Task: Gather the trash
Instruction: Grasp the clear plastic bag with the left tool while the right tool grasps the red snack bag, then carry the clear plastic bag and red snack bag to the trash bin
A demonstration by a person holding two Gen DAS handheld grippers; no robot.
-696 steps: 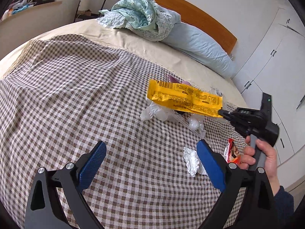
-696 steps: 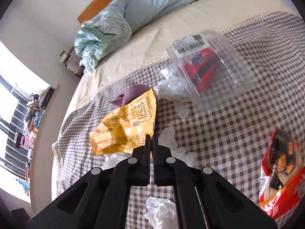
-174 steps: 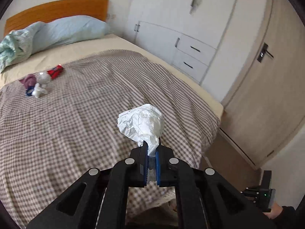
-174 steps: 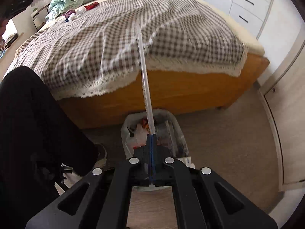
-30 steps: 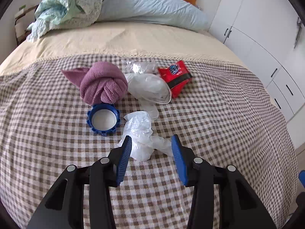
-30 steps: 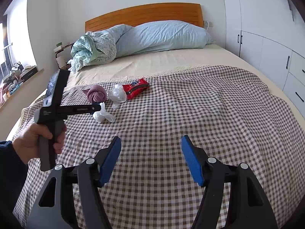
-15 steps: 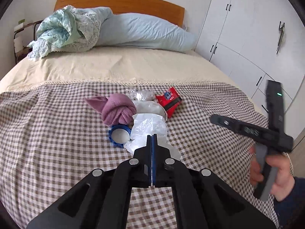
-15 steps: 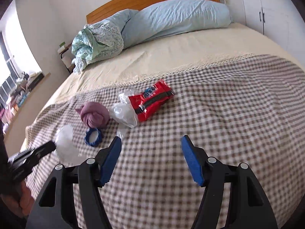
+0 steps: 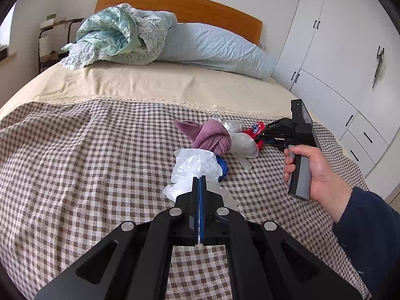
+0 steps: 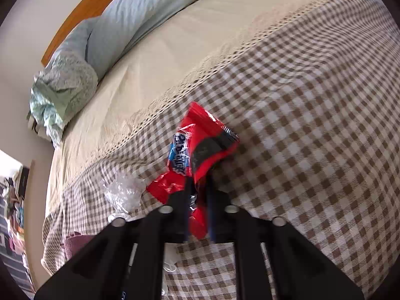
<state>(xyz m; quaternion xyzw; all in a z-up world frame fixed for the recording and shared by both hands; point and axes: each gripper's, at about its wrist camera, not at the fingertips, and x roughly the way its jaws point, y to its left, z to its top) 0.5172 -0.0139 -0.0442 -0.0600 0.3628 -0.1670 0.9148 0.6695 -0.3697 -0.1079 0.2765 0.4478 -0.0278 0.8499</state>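
Note:
On the checked bedspread (image 9: 87,155) my left gripper (image 9: 199,178) is shut on a crumpled clear plastic bag (image 9: 193,166), held just above the cover. Behind the bag lie a blue cap (image 9: 223,167), a knotted purple cloth (image 9: 212,137) and a clear plastic lid (image 9: 243,143). A hand (image 9: 312,172) holds my right gripper (image 9: 260,137) at the red wrapper (image 9: 256,127). In the right wrist view the right gripper (image 10: 198,182) has its jaws closing, and the red snack wrapper (image 10: 200,145) is pinched between the pads. Crumpled clear plastic (image 10: 125,190) lies left of it.
A pale blue pillow (image 9: 215,47) and a bundled green quilt (image 9: 117,35) lie at the wooden headboard (image 9: 190,5). White wardrobes and drawers (image 9: 337,57) stand along the bed's right side. A black side table (image 9: 50,40) is at the far left.
My left gripper shut on the plastic bag and drew it back off the bed. My right gripper swung down to the red wrapper and closed on it.

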